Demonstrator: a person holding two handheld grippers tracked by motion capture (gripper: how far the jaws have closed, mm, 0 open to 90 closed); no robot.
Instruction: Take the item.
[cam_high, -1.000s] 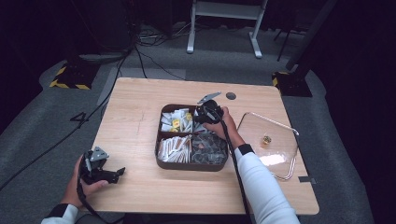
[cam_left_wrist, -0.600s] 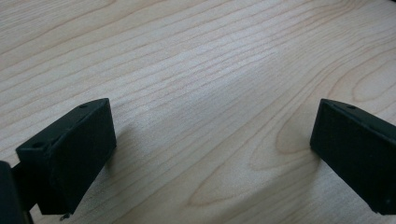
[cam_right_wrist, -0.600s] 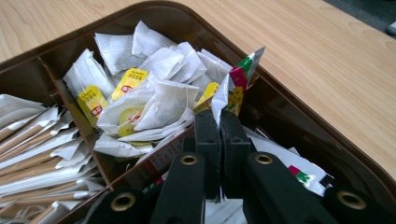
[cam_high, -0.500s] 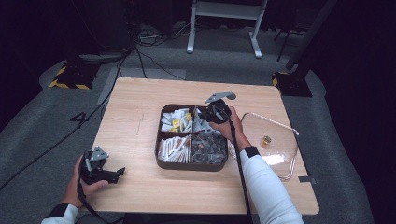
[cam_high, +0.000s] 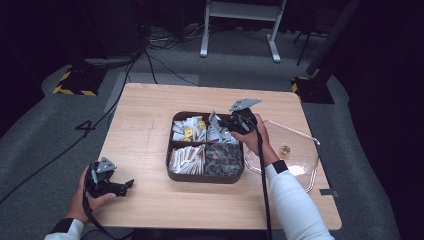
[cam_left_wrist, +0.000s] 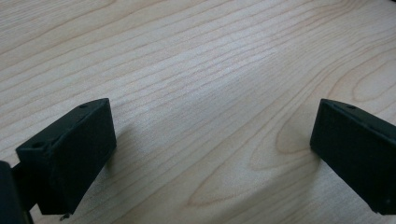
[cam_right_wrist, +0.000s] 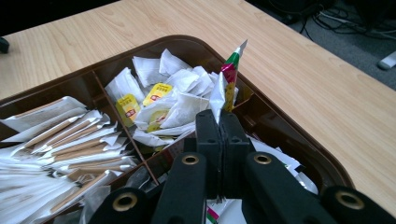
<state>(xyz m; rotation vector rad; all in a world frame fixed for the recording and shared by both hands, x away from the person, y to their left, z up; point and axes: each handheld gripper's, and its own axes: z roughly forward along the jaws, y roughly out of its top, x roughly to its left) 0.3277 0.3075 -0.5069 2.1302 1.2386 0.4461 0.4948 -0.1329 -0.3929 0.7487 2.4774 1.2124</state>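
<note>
My right gripper has just closed its jaws on a thin sachet and lifted it above the brown tray, so the pick looks secured. My left gripper rests on the counter, jaws spread.

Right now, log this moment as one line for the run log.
right gripper: shut on sachet, raised over brown tray | left gripper: open, on table | clear lid: beside tray
</note>
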